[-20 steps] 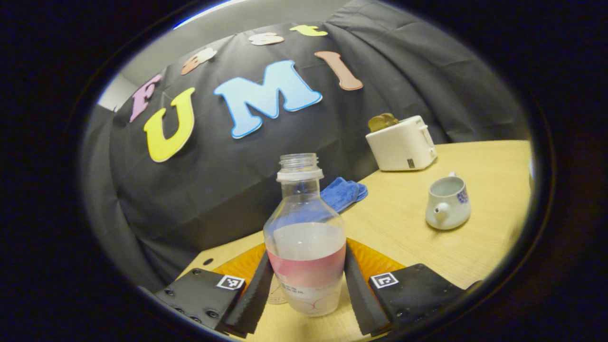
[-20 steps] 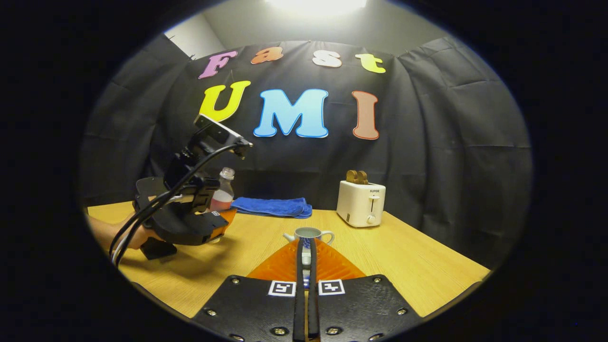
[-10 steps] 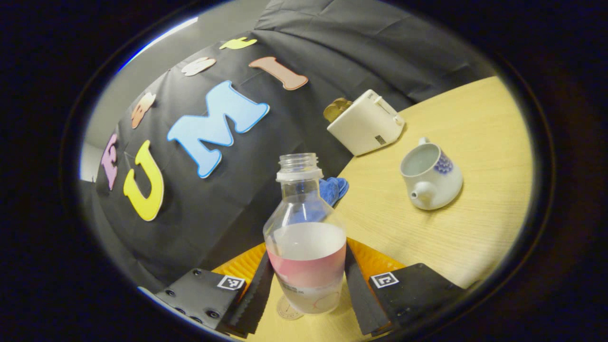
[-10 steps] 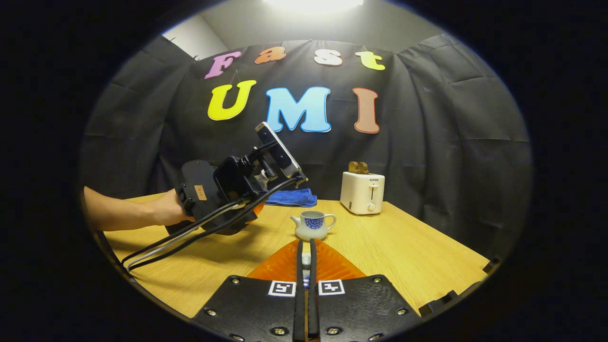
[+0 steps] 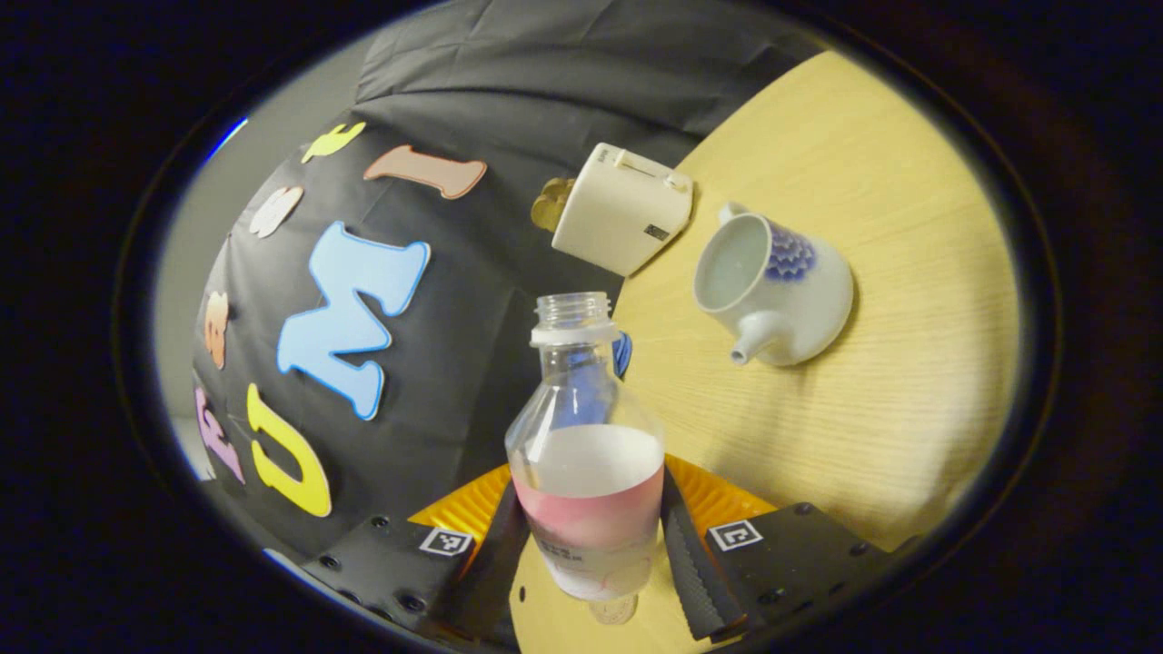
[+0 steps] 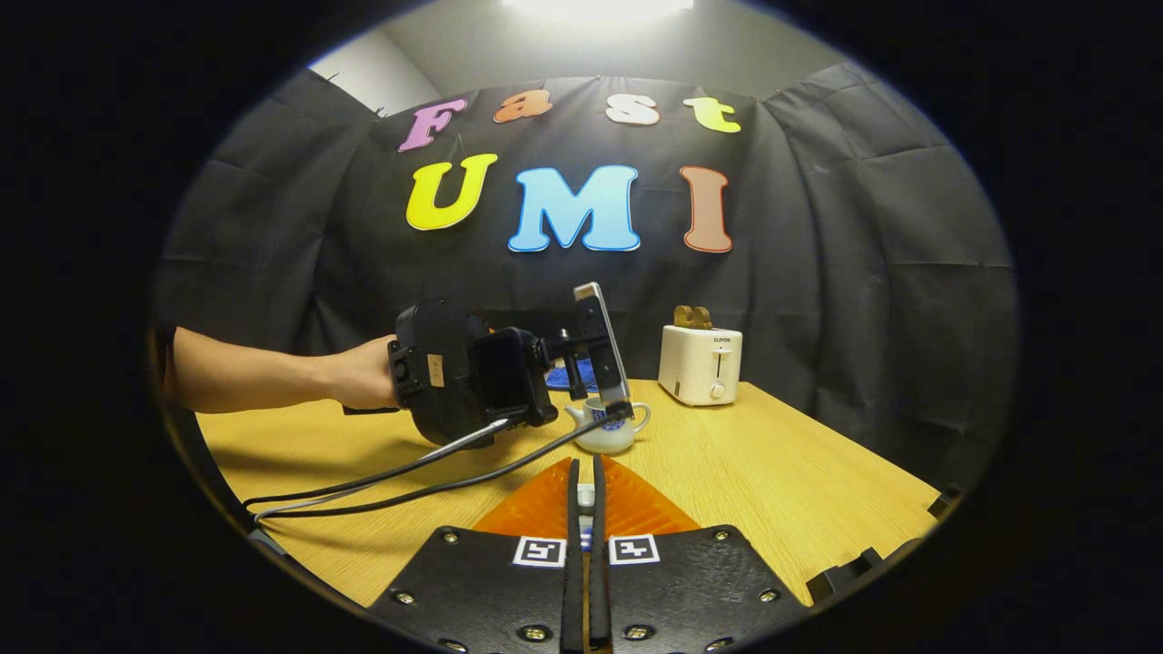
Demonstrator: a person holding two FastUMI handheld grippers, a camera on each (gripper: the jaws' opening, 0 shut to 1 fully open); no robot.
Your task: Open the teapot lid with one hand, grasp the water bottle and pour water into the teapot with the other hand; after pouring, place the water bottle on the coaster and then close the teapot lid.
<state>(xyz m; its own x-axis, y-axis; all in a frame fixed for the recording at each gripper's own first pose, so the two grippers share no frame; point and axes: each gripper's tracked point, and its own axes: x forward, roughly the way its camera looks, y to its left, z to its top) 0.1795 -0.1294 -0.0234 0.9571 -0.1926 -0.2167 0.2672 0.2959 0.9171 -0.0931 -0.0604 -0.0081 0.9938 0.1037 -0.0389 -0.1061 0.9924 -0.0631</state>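
Observation:
In the left gripper view my left gripper (image 5: 591, 498) is shut on a clear, uncapped water bottle (image 5: 581, 427) with a pink label, about half full. The view is tilted, and the white teapot (image 5: 772, 286) with blue pattern lies just right of the bottle's mouth, lid off, opening bare. A small round coaster (image 5: 614, 609) peeks out under the bottle's base. In the right gripper view my right gripper (image 6: 586, 472) is shut on the small white-and-blue teapot lid (image 6: 586, 497). A hand (image 6: 363, 381) holds the left gripper (image 6: 468, 372) beside and slightly above the teapot (image 6: 611, 434).
A white toaster (image 6: 700, 363) with toast in it stands at the back of the wooden table (image 6: 772, 481). A blue cloth (image 5: 621, 352) lies behind the bottle by the wall. Cables (image 6: 409, 477) trail from the left gripper over the table.
The left gripper has lifted the bottle off the table, carried it right to the teapot and tilted it. The right gripper has stayed nearly still, shut on the lid.

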